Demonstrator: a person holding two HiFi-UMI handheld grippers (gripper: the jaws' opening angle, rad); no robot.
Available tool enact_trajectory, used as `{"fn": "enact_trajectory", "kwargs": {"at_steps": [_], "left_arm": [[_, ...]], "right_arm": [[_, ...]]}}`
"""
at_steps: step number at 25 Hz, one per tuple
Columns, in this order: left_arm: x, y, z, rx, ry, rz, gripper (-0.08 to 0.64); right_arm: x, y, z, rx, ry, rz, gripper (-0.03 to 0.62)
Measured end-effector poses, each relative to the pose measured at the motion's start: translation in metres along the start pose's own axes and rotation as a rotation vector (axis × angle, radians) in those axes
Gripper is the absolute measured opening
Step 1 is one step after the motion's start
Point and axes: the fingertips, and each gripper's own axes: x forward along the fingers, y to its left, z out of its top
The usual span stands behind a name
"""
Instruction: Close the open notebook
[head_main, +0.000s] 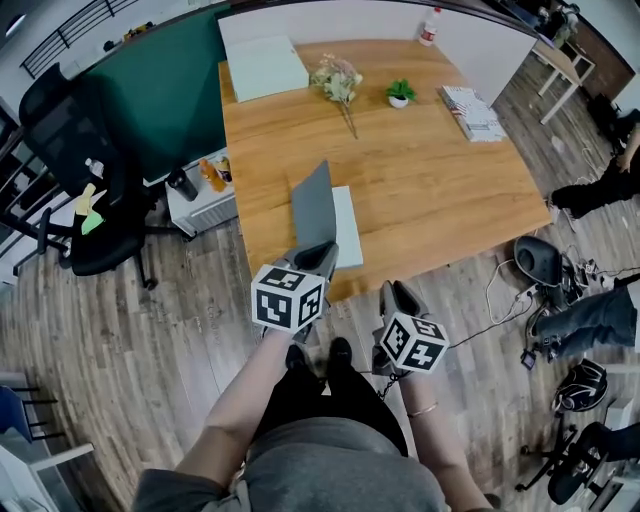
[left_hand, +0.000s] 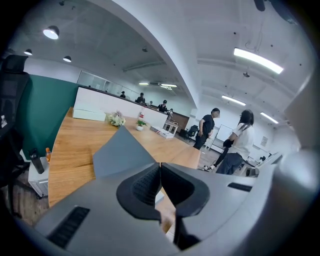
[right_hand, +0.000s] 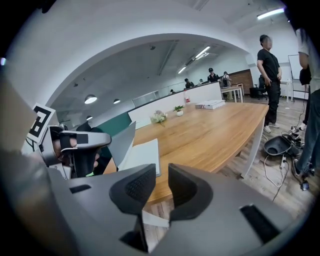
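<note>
- Wood-plank floor (head_main: 130, 330) runs round an office; its right side is cluttered with cables and gear too small to sort out, and the people standing there are cut off by the frame.
- Table (head_main: 420, 180), wooden, fills the middle of the head view, its far corners hidden behind a white counter.
- Green partition (head_main: 160, 90) stands along the table's left side, with a black chair (head_main: 80, 190) beside it.
- Notebook (head_main: 314, 205) lies at the table's near edge: the grey cover stands tilted up on the left and a white page lies flat to its right. In the left gripper view the cover (left_hand: 122, 152) rises just past the jaws, its lower part hidden by the gripper body.
- Left gripper (head_main: 318, 252) sits at the foot of the cover with its jaws pressed together (left_hand: 160, 167); whether it touches the notebook cannot be told.
- Right gripper (head_main: 397, 296) hangs just off the table edge, apart from the notebook, with its jaws spread (right_hand: 161, 176). Low in the gap shows a pale scrap that cannot be made out.
- At the far end, well apart from the notebook: a pale pad (head_main: 265, 65), books (head_main: 472, 112), flowers (head_main: 337, 78), a plant (head_main: 400, 93) and a bottle (head_main: 430, 27).
</note>
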Motion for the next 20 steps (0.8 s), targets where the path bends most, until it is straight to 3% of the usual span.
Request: {"fn": "enact_trajectory", "kwargs": {"at_steps": [20], "left_arm": [[0.065, -0.019, -0.046, 0.059, 0.192, -0.045, 0.028]], "right_arm": [[-0.011, -0.039, 0.002, 0.068, -0.021, -0.088, 0.084]]}}
